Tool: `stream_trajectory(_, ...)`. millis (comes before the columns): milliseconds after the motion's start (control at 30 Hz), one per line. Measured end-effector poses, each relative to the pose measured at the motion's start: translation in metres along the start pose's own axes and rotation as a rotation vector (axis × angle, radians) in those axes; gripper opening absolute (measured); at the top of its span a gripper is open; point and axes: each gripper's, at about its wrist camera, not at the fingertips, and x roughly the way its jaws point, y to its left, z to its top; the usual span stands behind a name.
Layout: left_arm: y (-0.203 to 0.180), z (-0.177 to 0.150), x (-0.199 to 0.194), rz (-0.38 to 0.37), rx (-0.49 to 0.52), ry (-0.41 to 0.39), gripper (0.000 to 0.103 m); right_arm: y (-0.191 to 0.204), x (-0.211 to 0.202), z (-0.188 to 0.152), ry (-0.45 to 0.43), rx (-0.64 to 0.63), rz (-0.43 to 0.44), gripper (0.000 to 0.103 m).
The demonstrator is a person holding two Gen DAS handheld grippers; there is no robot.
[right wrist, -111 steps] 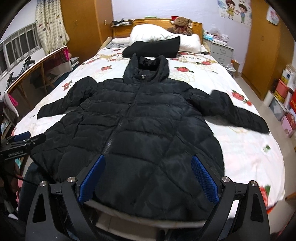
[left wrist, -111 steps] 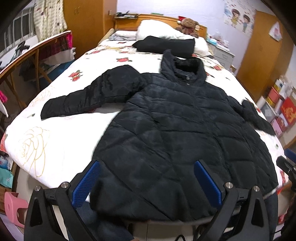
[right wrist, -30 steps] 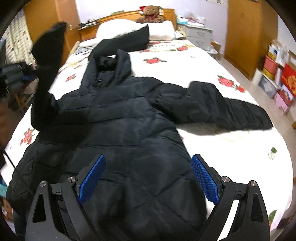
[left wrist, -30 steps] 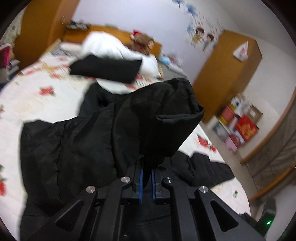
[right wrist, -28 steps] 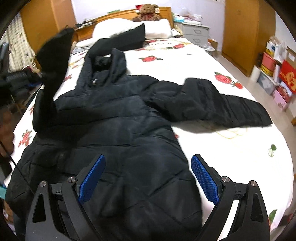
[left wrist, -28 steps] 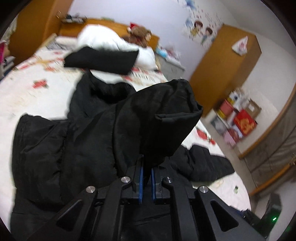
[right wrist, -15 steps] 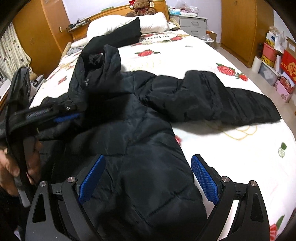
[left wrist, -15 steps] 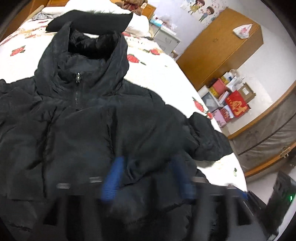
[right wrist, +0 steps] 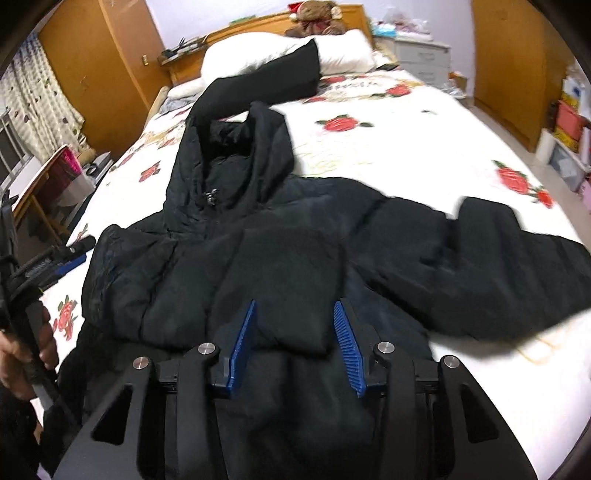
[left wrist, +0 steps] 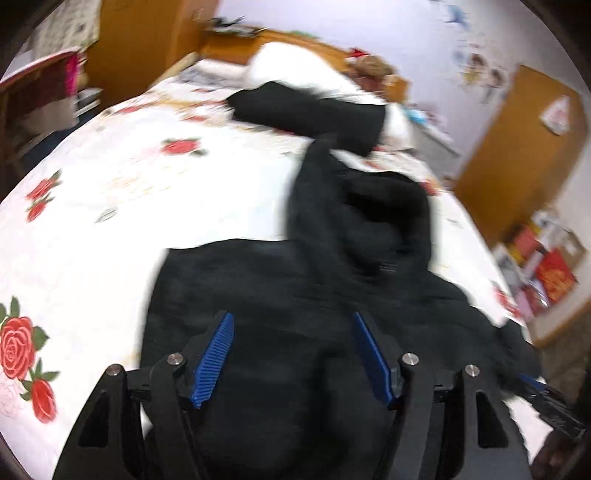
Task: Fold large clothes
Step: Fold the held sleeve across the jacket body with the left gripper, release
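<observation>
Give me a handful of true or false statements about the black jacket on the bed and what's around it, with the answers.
1. The black puffer jacket lies on a rose-print bedspread. True.
2. Both sleeves are folded across the jacket's front. False: one sleeve lies stretched out sideways on the bedspread.
3. A teddy bear sits by the headboard. True.
4. The jacket's zip is open down to the hem. False: it is zipped up to the collar.
5. A second dark garment lies against the white pillow. True.

No readable text anywhere; the print on the bedspread (right wrist: pixel 369 85) is too blurred.
</observation>
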Motion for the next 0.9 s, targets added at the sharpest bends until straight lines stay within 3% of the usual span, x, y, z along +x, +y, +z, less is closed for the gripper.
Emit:
stream_trajectory(100,0.02,-0.008,0.029,0.047,-0.017,0.056,0.061,0.004,0.031,0.005,0.054,-0.017,-0.024,0.043)
stream_trajectory(200,0.018,-0.02,0.043,0.059,0.024,0.078,0.061,-0.005,0.065,-0.014,0.169,-0.004,-0.058,0.041)
stream_trajectory(433,0.004,-0.03,0.045,0.11,0.088,0.108,0.062,-0.009,0.065,-0.024,0.18,-0.022,-0.075,0.041)
stream_trajectory(600,-0.014,-0.028,-0.009,0.058,0.084,0.047,0.062,-0.018,0.011,-0.023,0.095,0.005,-0.062,0.042)
stream_trajectory(800,-0.065,-0.05,-0.089,-0.017,0.167,-0.042,0.062,-0.032,-0.071,-0.037,-0.021,0.03,-0.101,0.042)
stream_trajectory(900,-0.086,-0.064,-0.123,-0.062,0.186,-0.066,0.062,-0.039,-0.118,-0.049,-0.086,0.042,-0.137,0.049)
